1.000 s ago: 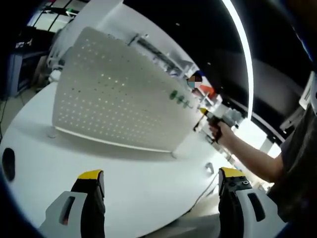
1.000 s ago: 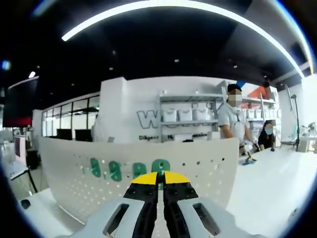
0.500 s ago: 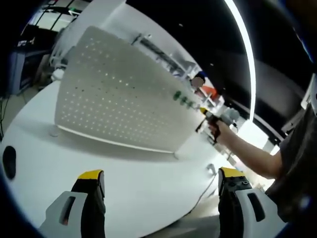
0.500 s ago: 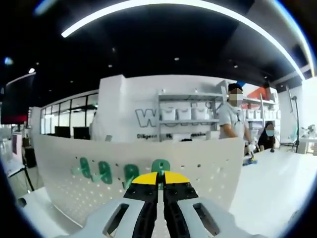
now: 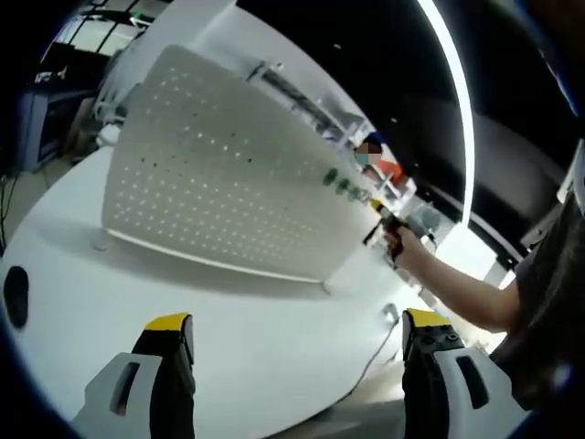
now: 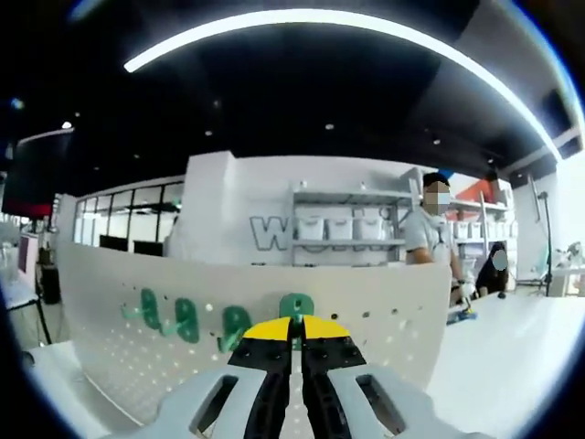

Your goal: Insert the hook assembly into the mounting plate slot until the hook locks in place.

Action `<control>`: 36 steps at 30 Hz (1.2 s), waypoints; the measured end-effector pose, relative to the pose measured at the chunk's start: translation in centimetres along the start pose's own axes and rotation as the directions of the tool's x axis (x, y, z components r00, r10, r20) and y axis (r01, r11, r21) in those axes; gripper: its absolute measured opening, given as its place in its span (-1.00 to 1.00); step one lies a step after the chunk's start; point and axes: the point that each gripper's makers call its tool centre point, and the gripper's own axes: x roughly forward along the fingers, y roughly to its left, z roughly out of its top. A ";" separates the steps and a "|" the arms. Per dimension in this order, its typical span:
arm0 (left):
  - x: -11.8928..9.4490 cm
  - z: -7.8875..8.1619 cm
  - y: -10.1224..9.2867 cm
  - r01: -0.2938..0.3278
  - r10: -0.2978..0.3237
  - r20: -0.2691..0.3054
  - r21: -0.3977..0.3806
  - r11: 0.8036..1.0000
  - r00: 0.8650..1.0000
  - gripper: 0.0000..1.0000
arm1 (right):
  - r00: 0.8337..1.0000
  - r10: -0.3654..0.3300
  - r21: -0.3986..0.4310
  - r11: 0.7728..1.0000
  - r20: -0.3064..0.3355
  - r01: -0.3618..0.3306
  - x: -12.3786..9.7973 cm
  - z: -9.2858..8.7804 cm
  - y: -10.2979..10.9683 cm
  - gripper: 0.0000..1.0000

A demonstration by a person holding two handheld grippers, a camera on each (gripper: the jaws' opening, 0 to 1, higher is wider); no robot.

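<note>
Judging by its small moulded look, the green hook (image 6: pixel 295 306) is light, stiff plastic, best pinched by its shank, and it sits just beyond the closed right gripper (image 6: pixel 295 340), which seems to pinch it, against the white pegboard (image 6: pixel 384 320). Its long axis appears upright along the board face, though the tips hide most of it. Well below that board, the left gripper (image 5: pixel 297 352) hangs wide open and empty over the white table (image 5: pixel 265 338).
</note>
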 end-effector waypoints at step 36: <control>0.2 0.0 0.4 -0.016 0.016 -0.007 -0.010 1.000 1.000 0.90 | 0.999 -0.006 0.019 1.000 -0.032 0.007 0.6 -1.8 -0.2 -0.99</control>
